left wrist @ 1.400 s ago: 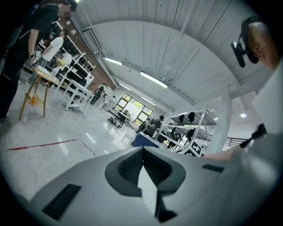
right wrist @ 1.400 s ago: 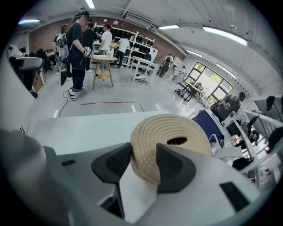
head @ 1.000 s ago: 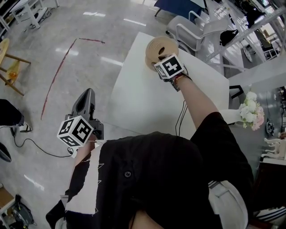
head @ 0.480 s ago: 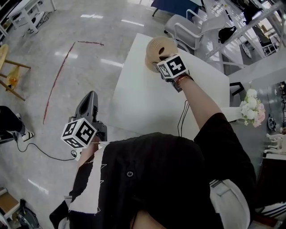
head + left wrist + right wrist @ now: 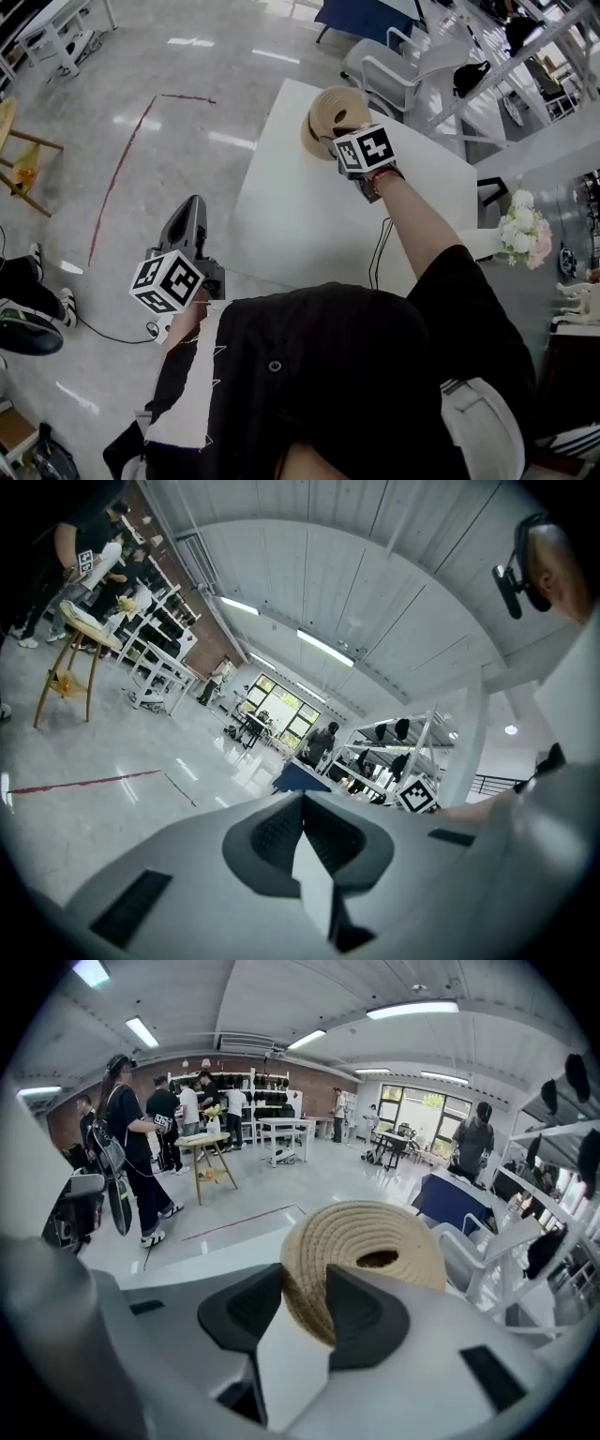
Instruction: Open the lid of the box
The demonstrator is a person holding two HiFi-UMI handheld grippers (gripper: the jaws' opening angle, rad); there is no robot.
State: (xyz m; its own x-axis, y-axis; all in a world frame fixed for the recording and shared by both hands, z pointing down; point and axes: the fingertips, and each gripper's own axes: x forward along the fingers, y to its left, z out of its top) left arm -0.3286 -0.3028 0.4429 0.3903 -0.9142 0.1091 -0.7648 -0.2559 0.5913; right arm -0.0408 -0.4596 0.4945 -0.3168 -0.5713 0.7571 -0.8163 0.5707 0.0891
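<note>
Now, left gripper (image 5: 192,202) (image 5: 302,803): jaws pressed together, nothing between – off the table's (image 5: 300,216) left edge, over the floor (image 5: 141,141).
Box (image 5: 310,142): woven, at the table's far corner.
Lid (image 5: 337,101) (image 5: 366,1237): tilted up.
Right gripper (image 5: 336,131) (image 5: 305,1299): jaws closing on the lid's rim – pads touching it.

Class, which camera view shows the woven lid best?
The right gripper view: the woven lid fills the centre, coils and hole clear, its rim between the right gripper's closing jaws. The head view shows it small, partly behind that gripper. The left gripper view does not show it.
</note>
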